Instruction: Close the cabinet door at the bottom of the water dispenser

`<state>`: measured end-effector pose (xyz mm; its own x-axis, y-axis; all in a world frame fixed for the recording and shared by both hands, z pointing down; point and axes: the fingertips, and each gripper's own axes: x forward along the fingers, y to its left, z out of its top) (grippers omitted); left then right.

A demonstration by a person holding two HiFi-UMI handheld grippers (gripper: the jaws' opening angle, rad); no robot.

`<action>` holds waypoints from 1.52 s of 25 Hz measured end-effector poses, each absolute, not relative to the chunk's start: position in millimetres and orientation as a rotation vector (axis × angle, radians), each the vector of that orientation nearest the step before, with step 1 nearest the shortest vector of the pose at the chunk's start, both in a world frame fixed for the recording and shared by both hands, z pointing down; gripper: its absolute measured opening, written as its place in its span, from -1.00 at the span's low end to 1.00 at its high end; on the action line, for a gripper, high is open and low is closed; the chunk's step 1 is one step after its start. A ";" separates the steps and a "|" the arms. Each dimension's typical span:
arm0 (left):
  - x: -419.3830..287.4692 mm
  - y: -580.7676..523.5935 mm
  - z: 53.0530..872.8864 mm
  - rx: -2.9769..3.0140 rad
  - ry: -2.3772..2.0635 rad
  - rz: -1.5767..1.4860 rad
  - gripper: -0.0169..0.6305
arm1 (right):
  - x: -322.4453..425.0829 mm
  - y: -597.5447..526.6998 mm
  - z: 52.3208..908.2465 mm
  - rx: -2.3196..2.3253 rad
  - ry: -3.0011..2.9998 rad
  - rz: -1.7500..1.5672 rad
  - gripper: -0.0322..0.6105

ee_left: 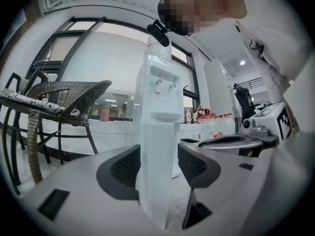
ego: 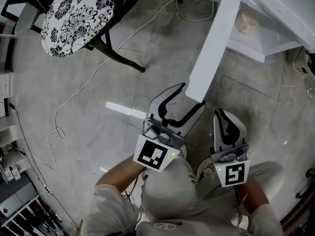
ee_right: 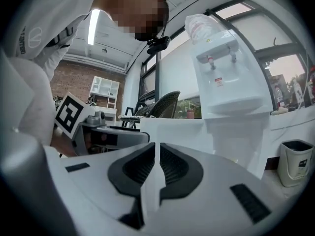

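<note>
Cabinet door (ego: pixel 216 38) stood open, its edge between my left gripper's (ego: pixel 193 95) wide-spread jaws; my right gripper (ego: pixel 221 113) was closed.

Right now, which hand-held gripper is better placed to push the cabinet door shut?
Left. The left hand-held gripper is open, with the free edge of the cabinet door between its jaws. The right hand-held gripper is shut and sits beside the door, apparently not touching it.

No legible text, no readable labels
</note>
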<state>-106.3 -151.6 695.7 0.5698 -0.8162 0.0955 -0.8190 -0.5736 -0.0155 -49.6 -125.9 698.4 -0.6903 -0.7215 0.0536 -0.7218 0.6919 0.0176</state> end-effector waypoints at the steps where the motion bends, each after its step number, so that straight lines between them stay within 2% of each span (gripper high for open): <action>1: -106.8 -153.0 699.9 2.746 -1.451 0.144 -0.25 | -48.9 -124.5 703.9 1.207 -2.826 0.007 -0.84; 12: -104.0 -161.2 705.2 2.710 -1.654 0.058 -0.34 | -41.3 -147.4 725.6 1.464 -2.772 0.038 -0.84; 24: -94.1 -158.9 705.7 2.673 -1.631 0.096 -0.35 | -31.1 -132.3 774.0 1.426 -2.689 -0.006 -0.83; 29: -76.3 -153.9 706.9 2.711 -1.566 0.123 -0.31 | -11.9 -134.5 779.4 1.489 -2.663 0.043 -0.64; 38: -48.4 -146.8 705.0 2.805 -1.436 0.144 -0.32 | 7.3 -138.3 787.5 1.542 -2.599 0.005 -0.60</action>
